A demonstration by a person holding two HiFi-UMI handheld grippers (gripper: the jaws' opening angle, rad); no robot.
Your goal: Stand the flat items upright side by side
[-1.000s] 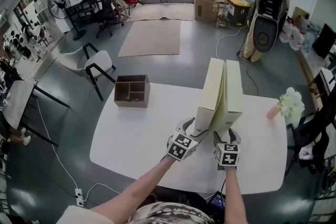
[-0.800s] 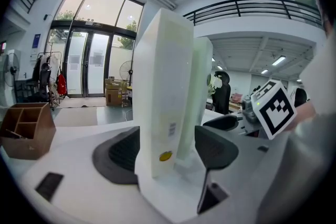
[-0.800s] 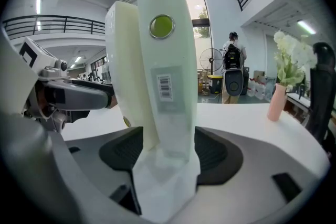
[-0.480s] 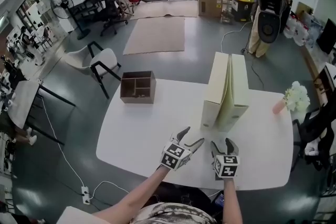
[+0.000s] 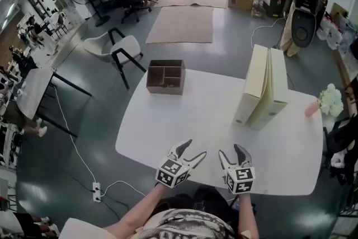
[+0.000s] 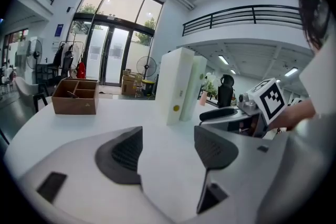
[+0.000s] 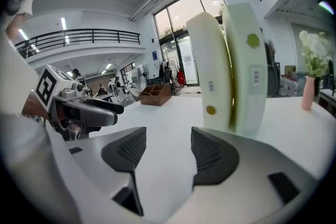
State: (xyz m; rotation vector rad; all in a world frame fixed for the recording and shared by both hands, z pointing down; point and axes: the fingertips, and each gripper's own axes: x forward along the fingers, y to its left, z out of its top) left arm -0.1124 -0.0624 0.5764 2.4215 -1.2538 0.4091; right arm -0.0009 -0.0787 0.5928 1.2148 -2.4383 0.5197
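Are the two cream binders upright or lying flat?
Upright: both binders stand on end, side by side on the table.

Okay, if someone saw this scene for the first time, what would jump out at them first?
A pair of cream binders stands upright side by side toward the far right of the white table, towering over everything else. Near the front edge, the left gripper and right gripper hover empty with jaws apart, though the right's have just been closing on nothing. A wooden box sits at the far left edge.
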